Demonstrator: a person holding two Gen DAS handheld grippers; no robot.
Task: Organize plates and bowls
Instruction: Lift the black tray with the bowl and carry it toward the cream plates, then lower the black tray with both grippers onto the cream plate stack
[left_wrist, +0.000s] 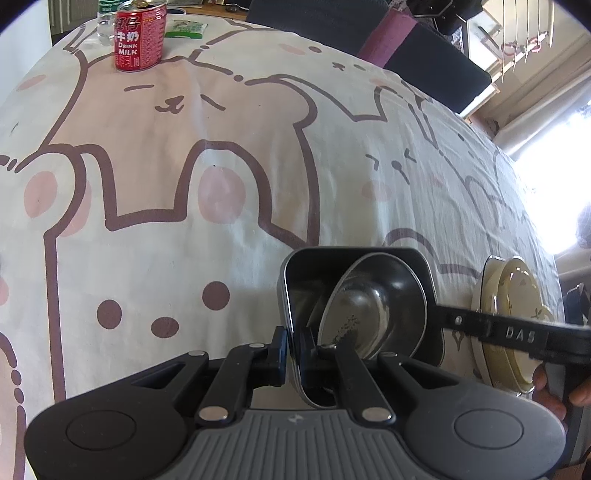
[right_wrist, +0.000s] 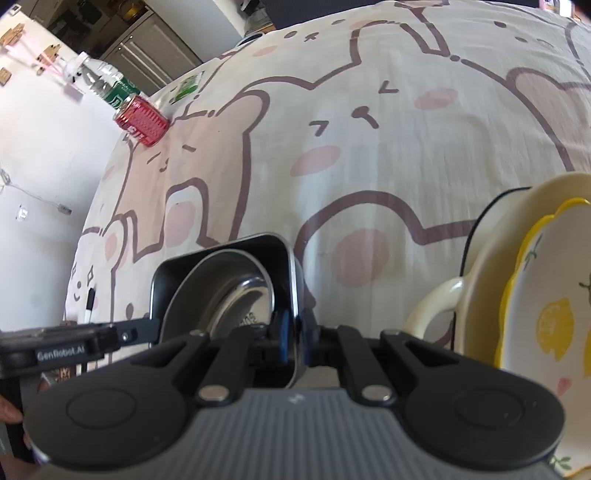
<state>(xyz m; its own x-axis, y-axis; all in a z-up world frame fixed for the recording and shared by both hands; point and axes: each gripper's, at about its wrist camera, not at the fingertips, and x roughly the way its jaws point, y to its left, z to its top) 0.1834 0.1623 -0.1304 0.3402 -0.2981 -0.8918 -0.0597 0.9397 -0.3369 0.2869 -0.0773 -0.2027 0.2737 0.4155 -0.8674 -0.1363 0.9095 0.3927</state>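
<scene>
we've got both tongs clamped on the black square metal tray (left_wrist: 291, 280), left tongs (left_wrist: 293, 350) on its left wall, right tongs (right_wrist: 295, 341) on its right wall, with a shiny round steel bowl (left_wrist: 364, 314) tilted inside, over the bear-print bench cloth (left_wrist: 184, 221). only the right view shows the lemon-print plate (right_wrist: 554, 332) in the cream handled dish (right_wrist: 480, 277).

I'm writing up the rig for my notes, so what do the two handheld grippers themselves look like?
Both are matte black plastic. Each has a grey ribbed centre plate, two round side caps and silver pivot pins on linkage bars. The left gripper reads "GenRobot.AI" on its side, the right gripper "DAS". Fingers show blue pads. No cables or sleeves show.
</scene>
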